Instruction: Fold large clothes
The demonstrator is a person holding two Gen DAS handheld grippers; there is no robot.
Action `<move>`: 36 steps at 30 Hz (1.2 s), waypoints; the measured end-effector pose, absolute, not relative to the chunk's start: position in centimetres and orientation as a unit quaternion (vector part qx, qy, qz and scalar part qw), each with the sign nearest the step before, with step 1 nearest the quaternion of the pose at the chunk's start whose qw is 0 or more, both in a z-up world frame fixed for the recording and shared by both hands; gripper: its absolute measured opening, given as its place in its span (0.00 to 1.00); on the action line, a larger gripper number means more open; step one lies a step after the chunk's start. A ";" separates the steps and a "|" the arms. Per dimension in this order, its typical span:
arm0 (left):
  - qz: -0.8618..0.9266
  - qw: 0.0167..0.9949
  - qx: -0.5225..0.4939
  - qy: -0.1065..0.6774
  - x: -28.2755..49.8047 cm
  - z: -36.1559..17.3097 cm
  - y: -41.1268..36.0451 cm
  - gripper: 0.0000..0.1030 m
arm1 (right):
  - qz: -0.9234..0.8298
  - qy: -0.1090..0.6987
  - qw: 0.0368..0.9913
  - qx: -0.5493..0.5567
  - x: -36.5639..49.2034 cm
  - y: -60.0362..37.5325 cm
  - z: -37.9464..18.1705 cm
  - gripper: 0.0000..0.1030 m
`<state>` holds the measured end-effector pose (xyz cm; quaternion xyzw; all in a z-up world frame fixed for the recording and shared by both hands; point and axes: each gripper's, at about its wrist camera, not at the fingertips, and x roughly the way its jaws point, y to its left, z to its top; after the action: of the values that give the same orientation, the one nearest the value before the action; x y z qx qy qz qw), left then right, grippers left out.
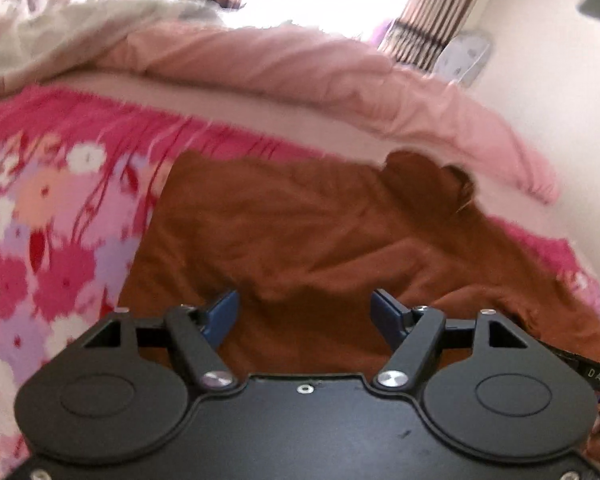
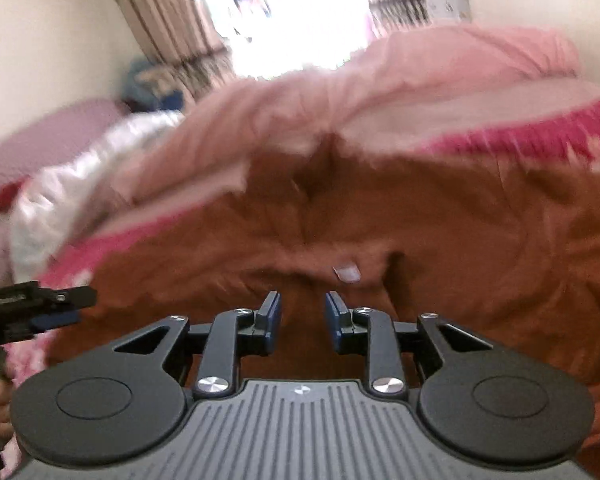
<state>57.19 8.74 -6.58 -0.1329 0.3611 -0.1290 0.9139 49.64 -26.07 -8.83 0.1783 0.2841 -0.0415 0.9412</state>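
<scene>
A rust-brown garment lies spread and wrinkled on a pink floral bedsheet. One corner is bunched at the far right. My left gripper hovers over the garment's near part, its blue pads wide apart with nothing between them. In the right wrist view the same garment fills the middle, with a small white label showing near a fold. My right gripper is just short of that label, its jaws a little apart and no cloth pinched. A finger of the left gripper enters at the left edge.
A puffy pink quilt is heaped along the far side of the bed, with a pale blanket beyond it. Striped curtains frame a bright window. A white wall stands to the right. Both views are blurred.
</scene>
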 end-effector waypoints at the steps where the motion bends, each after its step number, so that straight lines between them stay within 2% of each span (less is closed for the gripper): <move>1: -0.129 0.911 -0.134 0.367 57.4 -7.2 8.8 0.71 | -0.048 0.293 0.938 0.182 49.7 -26.3 -9.4 0.31; 3: -0.134 0.910 -0.138 0.368 57.7 -8.1 9.0 0.72 | -0.056 0.299 0.933 0.191 50.0 -26.9 -10.9 0.25; 5: -0.133 0.910 -0.140 0.366 57.6 -7.7 9.0 0.72 | -0.044 0.291 0.933 0.206 49.5 -27.3 -11.0 0.26; 7: -0.133 0.911 -0.145 0.362 57.1 -6.6 9.2 0.72 | -0.032 0.283 0.930 0.231 48.0 -28.7 -9.8 0.31; 8: -0.136 0.912 -0.149 0.358 56.6 -6.0 9.4 0.72 | -0.030 0.271 0.930 0.245 46.9 -29.6 -9.0 0.36; 9: -0.140 0.912 -0.152 0.354 55.9 -5.5 9.6 0.72 | -0.029 0.254 0.932 0.257 45.9 -30.6 -8.2 0.48; 11: -0.148 0.917 -0.143 0.341 54.4 -4.5 9.8 0.72 | -0.042 0.224 0.932 0.280 42.7 -34.0 -7.2 0.58; 16: -0.145 0.928 -0.125 0.320 51.0 -3.4 10.1 0.72 | -0.182 0.181 0.909 0.328 33.8 -45.1 -7.6 0.58; 22: -0.124 0.929 -0.132 0.322 49.8 -3.1 10.1 0.72 | -0.316 0.148 0.839 0.417 26.1 -56.0 -11.2 0.58; 25: -0.112 0.932 -0.124 0.322 49.7 -3.0 9.8 0.72 | -0.327 0.120 0.806 0.479 24.1 -60.0 -13.5 0.57; 26: -0.108 0.932 -0.121 0.323 49.7 -3.1 9.6 0.72 | -0.320 0.106 0.799 0.499 23.4 -60.9 -14.2 0.52; 29: -0.099 0.931 -0.121 0.331 49.9 -3.4 9.3 0.72 | -0.307 0.072 0.779 0.543 23.3 -62.9 -15.3 0.52; 36: -0.086 0.929 -0.110 0.342 50.4 -4.2 8.5 0.72 | -0.352 0.065 0.777 0.518 25.0 -66.2 -14.7 0.53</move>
<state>50.36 8.51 -4.18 -0.1099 0.3421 -0.0856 0.9293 25.01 -66.16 -14.68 0.5176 0.0645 -0.3518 0.7773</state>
